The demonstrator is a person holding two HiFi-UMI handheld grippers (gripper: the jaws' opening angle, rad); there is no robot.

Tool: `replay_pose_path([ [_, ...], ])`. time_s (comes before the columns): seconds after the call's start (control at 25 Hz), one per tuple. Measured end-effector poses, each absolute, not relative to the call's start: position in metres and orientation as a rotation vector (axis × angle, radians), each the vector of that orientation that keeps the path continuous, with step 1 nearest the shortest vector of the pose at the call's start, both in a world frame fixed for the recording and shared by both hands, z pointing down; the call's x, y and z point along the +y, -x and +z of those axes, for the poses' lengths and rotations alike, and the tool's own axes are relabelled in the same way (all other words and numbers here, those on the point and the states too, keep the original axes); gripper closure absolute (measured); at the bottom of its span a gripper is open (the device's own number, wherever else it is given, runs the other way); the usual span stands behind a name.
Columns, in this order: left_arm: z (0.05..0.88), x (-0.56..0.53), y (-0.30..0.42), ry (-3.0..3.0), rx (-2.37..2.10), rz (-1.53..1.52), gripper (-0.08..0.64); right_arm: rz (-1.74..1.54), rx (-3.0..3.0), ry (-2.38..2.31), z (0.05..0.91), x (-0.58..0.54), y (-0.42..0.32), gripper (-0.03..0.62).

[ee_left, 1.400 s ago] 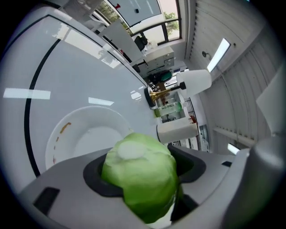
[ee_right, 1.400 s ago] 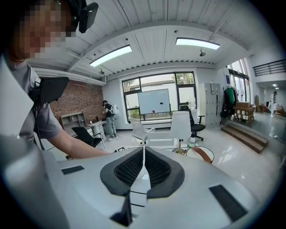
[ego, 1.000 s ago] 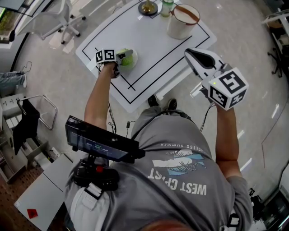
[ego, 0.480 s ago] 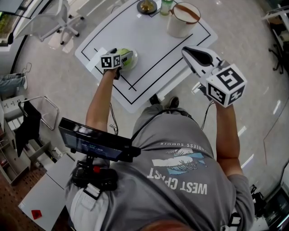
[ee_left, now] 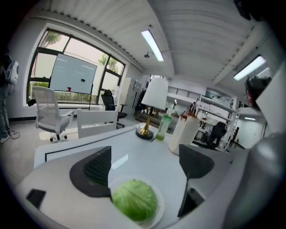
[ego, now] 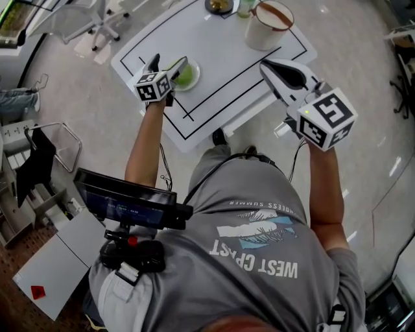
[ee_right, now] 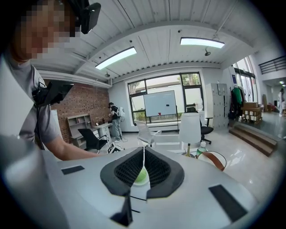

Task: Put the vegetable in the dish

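Observation:
A green cabbage [ee_left: 134, 200] lies in a small white dish [ee_left: 160, 211] on the white table [ego: 220, 58]. In the head view the cabbage [ego: 185, 75] and dish [ego: 196, 71] sit near the table's left part. My left gripper [ee_left: 145, 157] stands open just above and behind the dish, its jaws wide on either side and touching nothing. In the head view the left gripper [ego: 166, 65] hovers at the dish's left edge. My right gripper [ego: 275, 70] hangs shut over the table's near right edge, nothing in it. The right gripper [ee_right: 143, 167] points toward the distant cabbage [ee_right: 141, 177].
A white pot [ego: 267, 24] with a brown handle stands at the table's far right. A lamp with a gold base [ee_left: 146, 131] and a green bottle [ee_left: 162, 128] stand at the far edge. A black line [ego: 224, 87] frames the table top. An office chair [ego: 97, 19] stands beyond the table.
The left gripper's jaws have spread wide and drawn back from the cabbage, which now rests in the dish. The right gripper has barely moved.

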State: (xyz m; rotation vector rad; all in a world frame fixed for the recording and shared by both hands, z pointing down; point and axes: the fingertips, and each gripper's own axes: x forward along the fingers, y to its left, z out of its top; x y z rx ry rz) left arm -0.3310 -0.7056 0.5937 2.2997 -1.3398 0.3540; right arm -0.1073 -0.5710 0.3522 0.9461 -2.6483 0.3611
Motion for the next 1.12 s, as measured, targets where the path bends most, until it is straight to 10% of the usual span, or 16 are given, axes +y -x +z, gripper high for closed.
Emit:
replay_pose_path([
  [0.16,0.496,-0.667,0.301,-2.434,-1.353,0.105,0.122,0.258,-2.761,-0.888,0.326,-0.545,0.092,0.583],
  [0.44,0.356,-0.552,0.205,-2.713,-1.205,-0.121,0.523,0.1,-2.886,-0.763,0.292,-0.469,0.045,0.583],
  [1.12,0.262,-0.31,0.127,-2.909,-1.388,-0.169,0.543,-0.039,-3.055,-0.509,0.284,-0.273,0.005,0.584],
])
